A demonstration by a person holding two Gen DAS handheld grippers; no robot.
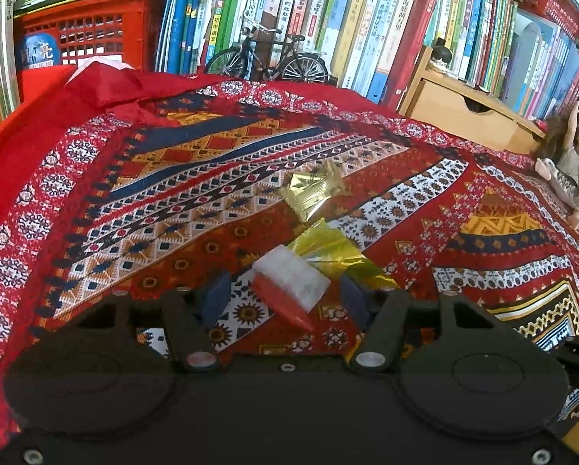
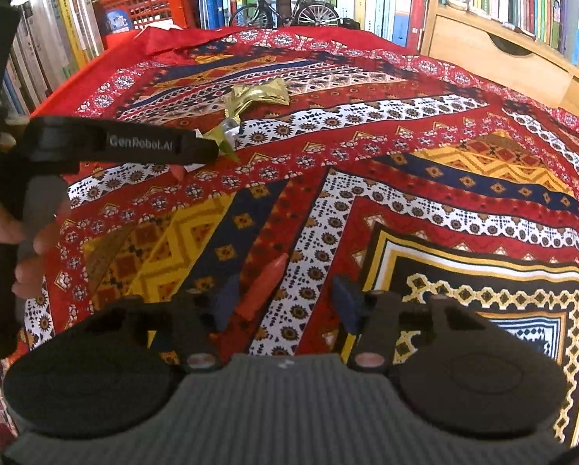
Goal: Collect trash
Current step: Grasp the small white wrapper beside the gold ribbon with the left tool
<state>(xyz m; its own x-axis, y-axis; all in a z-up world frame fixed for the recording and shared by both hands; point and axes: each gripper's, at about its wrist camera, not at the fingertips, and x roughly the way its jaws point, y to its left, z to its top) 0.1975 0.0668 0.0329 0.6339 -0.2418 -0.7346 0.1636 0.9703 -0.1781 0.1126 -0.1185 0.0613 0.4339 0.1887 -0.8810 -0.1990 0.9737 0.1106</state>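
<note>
On the patterned red tablecloth (image 1: pixel 95 201) a white and red wrapper (image 1: pixel 289 283) lies between the fingers of my left gripper (image 1: pixel 285 298). The jaws stand open, with a gap between the left pad and the wrapper. A crumpled gold foil (image 1: pixel 328 250) lies just behind it and a second gold foil (image 1: pixel 314 190) farther back. In the right wrist view my right gripper (image 2: pixel 285 304) is open low over the cloth. A pointed orange-red piece (image 2: pixel 264 286) lies between its fingers, close beside the left one. The same gold foils (image 2: pixel 258 95) show there beyond the left tool's black arm (image 2: pixel 134 147).
Rows of books (image 1: pixel 366 19) wall the back. A red crate (image 1: pixel 91 31), a model bicycle (image 1: pixel 266 54), a wooden drawer box (image 1: pixel 463 112) and a doll (image 1: pixel 576 155) stand along the cloth's far edge. A red bag (image 1: pixel 103 85) lies at the back left. A hand (image 2: pixel 14 228) grips the left tool.
</note>
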